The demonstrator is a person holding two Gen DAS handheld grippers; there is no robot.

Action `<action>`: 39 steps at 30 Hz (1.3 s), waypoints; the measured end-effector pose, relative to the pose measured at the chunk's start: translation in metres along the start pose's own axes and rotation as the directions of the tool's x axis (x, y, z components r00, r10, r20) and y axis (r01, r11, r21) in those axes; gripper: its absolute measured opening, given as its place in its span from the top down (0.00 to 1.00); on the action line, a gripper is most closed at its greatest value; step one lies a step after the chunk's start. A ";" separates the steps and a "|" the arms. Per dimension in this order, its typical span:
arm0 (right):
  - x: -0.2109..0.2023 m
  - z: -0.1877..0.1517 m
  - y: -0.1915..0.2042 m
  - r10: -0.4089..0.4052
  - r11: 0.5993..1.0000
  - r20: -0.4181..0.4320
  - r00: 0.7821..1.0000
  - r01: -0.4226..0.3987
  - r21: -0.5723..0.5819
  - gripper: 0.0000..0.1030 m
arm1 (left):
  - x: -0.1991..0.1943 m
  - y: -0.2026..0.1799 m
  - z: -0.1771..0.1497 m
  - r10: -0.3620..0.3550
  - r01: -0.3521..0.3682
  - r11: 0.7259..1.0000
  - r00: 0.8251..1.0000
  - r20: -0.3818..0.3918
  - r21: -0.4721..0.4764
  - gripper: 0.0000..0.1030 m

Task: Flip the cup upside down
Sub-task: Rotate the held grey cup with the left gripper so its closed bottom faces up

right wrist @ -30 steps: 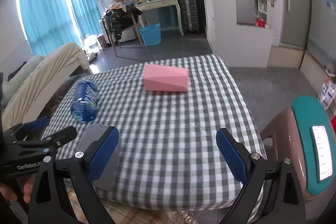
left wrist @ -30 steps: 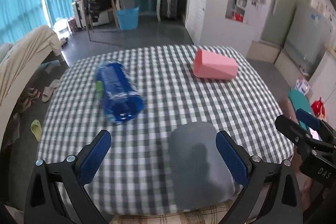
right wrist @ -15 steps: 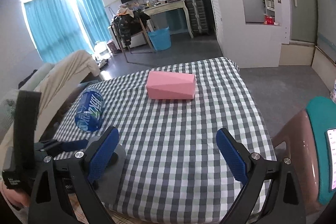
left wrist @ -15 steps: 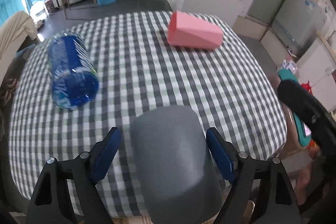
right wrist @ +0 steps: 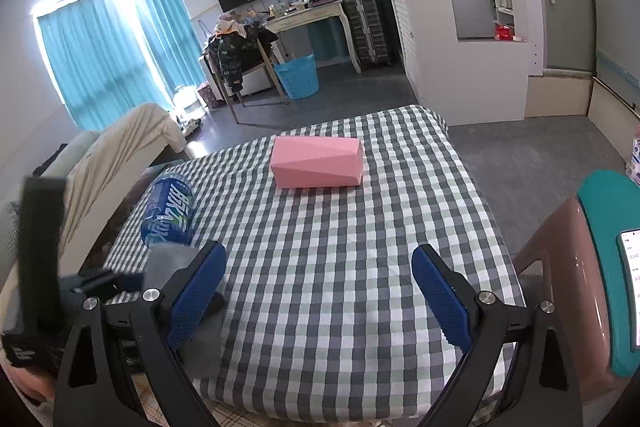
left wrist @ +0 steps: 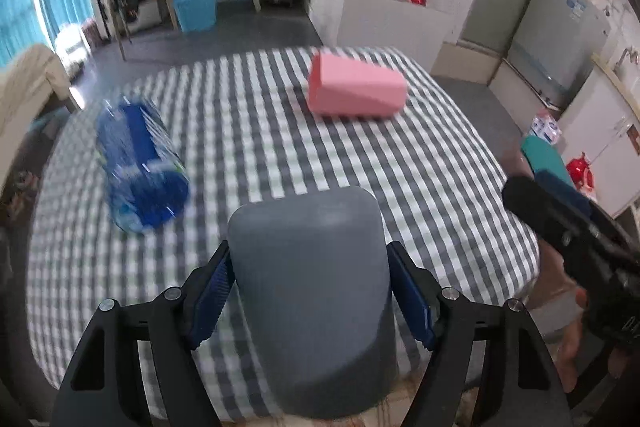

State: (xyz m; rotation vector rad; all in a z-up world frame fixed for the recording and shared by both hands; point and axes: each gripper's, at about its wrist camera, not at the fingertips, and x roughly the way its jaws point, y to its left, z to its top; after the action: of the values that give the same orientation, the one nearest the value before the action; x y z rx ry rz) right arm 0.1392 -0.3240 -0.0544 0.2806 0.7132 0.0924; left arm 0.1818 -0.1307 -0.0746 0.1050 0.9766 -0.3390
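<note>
One grey cup (left wrist: 312, 287) is gripped at the near edge of the surface (left wrist: 360, 163), its smooth matte wall clamped between the two blue ribbed pads (left wrist: 412, 299) of the left gripper (left wrist: 310, 297), the jaws pressed against both its sides. The cup is seen as a rounded, tapering body with its closed end pointing away from the camera; whether it is lifted clear of the cloth cannot be told. From the right wrist view only a grey sliver of it (right wrist: 168, 259) is made out behind the near pad. The right gripper (right wrist: 320, 299) is held with jaws spread wide and nothing between them, over the checked cloth. Three loose things are counted on the surface: the cup, one blue plastic bottle (right wrist: 168, 215) lying on its side at the left, its label crinkled and printed in white, and one pink faceted box (right wrist: 318, 163) further back, long and angular, lying flat. The cloth is woven in grey, white and pale green squares. One brown chair with a teal seat (right wrist: 608, 267) is seen just beside the right edge.
</note>
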 end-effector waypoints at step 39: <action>0.002 -0.013 0.002 -0.009 1.000 -0.025 1.000 0.009 0.002 0.08 | -0.004 -0.007 -0.041 0.020 -0.038 0.996 0.977 0.213 0.082 0.30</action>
State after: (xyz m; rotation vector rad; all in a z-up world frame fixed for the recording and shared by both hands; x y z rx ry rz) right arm 0.1319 -0.3189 -0.0643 0.2787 0.7391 0.0870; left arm 0.1449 -0.1271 -0.0938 0.1575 0.7484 -0.3575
